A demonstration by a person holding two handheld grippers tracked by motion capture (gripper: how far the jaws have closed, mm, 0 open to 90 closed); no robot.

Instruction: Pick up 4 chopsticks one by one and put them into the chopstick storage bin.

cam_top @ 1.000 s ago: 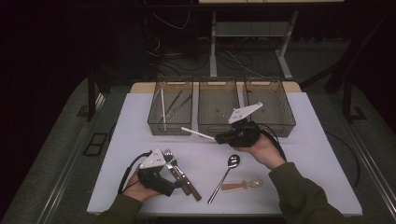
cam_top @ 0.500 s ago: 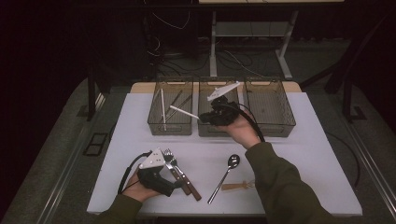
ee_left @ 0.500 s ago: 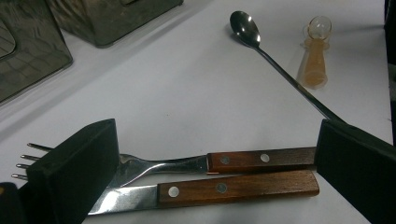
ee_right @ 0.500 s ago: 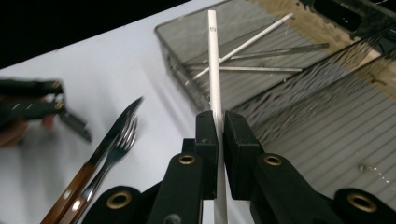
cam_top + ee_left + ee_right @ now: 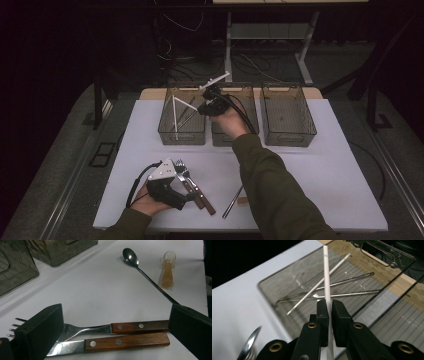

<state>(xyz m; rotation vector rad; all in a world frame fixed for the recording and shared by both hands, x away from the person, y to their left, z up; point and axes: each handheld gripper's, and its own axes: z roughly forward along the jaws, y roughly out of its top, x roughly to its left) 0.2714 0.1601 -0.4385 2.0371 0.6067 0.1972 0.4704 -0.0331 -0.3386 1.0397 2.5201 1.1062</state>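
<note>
**White stick carried over the left bin**

The right tool point(image 5: 200, 108) has travelled from the worktop's point(image 5: 320, 165) middle to above the leftmost mesh bin point(image 5: 181, 135), jaws pinching a white chopstick point(image 5: 326, 275) that points down over the sticks and metal rods already inside. The left tool point(image 5: 112, 335) rests on the worktop, spread wide around a wooden-handled fork point(image 5: 130, 327) and knife point(image 5: 125, 342). A long spoon point(image 5: 140, 270) lies nearby.

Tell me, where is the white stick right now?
The white stick is pinched in the right tongs, held over the left basket at the far side of the table, above the other thin sticks already lying inside.
</note>
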